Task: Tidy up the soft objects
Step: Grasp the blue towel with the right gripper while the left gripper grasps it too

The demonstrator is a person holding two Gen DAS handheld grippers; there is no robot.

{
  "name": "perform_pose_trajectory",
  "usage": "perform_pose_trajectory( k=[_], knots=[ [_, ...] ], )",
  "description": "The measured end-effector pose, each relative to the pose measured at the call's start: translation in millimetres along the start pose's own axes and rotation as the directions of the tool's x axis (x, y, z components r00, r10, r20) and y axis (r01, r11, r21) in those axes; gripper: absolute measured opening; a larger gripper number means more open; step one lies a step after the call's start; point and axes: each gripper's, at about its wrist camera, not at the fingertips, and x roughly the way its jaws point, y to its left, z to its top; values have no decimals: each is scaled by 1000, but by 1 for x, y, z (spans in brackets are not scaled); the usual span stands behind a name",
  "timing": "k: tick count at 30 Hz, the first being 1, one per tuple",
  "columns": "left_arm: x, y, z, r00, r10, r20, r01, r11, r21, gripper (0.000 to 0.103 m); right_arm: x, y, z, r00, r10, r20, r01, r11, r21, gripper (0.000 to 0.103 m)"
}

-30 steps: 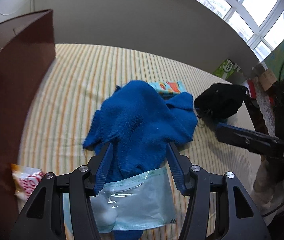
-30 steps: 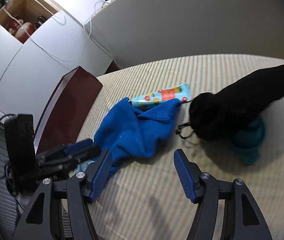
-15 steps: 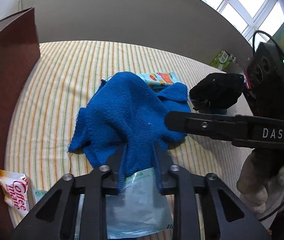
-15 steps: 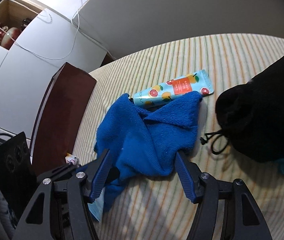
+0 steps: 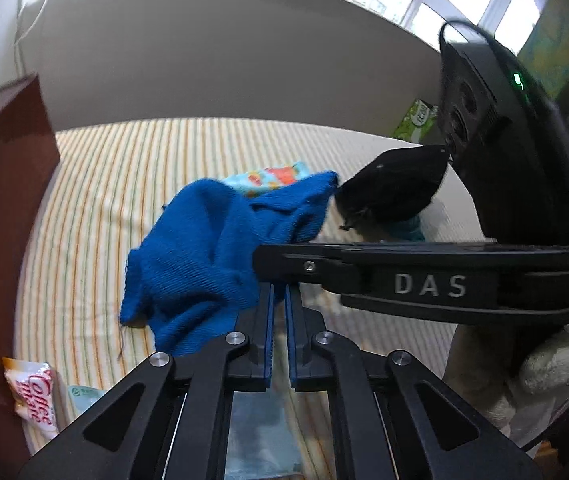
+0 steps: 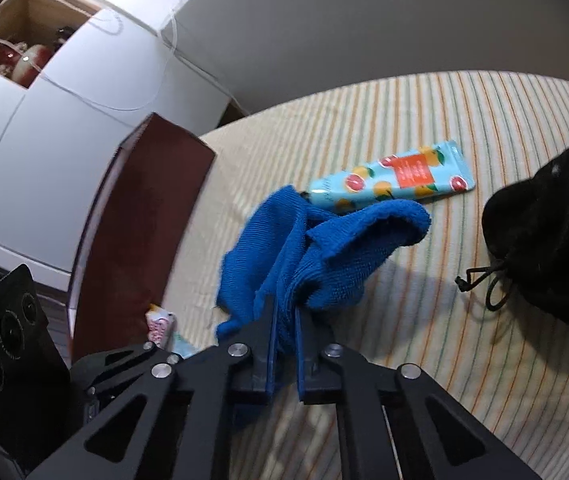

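Both my grippers pinch the blue towel

My right gripper (image 6: 284,316) squeezes the blue towel (image 6: 316,256) tight, and my left gripper (image 5: 279,300) is closed at its near edge, right under the other one. The towel sits bunched on the striped sheet (image 6: 424,320), touching the fruit tube (image 6: 396,178), near the black pouch (image 6: 556,240)

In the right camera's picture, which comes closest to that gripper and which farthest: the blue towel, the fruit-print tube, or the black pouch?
1. Blue towel: pinched in the right gripper.
2. Black pouch: off to the right, drawstring toward the gripper.
3. Fruit-print tube: beyond the towel, partly under its far edge.
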Motion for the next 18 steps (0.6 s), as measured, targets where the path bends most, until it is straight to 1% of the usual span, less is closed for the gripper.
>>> perform_pose_trajectory(
  k=[3, 5, 7, 8, 10, 11, 12, 13, 14, 15, 17, 18],
  knots=[
    [-2, -5, 0, 999, 31, 15, -31, 999, 20, 4, -9, 4, -2, 1000, -26, 13, 26, 999, -26, 6],
    [-2, 1, -1, 999, 46, 13, -46, 999, 6, 4, -11, 1, -4, 999, -46, 19, 47, 998, -36, 6],
    [-2, 11, -2, 996, 86, 10, -86, 996, -14, 8, -13, -4, -6, 998, -56, 18, 56, 998, -37, 6],
    [-2, 17, -2, 995, 101, 9, -101, 995, -24, 17, -13, -7, -6, 998, -54, 14, 55, 998, -31, 6],
    [-1, 26, -2, 995, 98, 3, -98, 995, -34, 23, -11, -12, -7, 999, -52, 7, 52, 998, -26, 6],
    [1, 30, -1, 994, 106, -9, -106, 994, -34, 32, -11, -13, -7, 998, -54, 7, 55, 998, -26, 6],
    [2, 32, -1, 993, 122, -8, -122, 992, -36, 47, -10, -14, -7, 998, -55, 6, 55, 998, -29, 6],
    [2, 34, -1, 990, 144, -4, -144, 989, -41, 55, -10, -14, -7, 998, -56, 5, 56, 998, -32, 8],
    [4, 37, 1, 988, 153, -2, -153, 987, -47, 61, -10, -15, -7, 998, -59, 2, 59, 998, -35, 9],
    [6, 40, 0, 989, 148, -8, -148, 988, -49, 61, -9, -15, -7, 998, -62, -1, 62, 997, -35, 9],
    [11, 45, 1, 989, 143, -24, -144, 988, -60, 61, -9, -15, -6, 998, -65, -2, 65, 997, -35, 15],
    [13, 47, 2, 989, 146, -32, -148, 987, -63, 61, -10, -16, -6, 998, -67, -1, 67, 997, -35, 24]
  ],
)
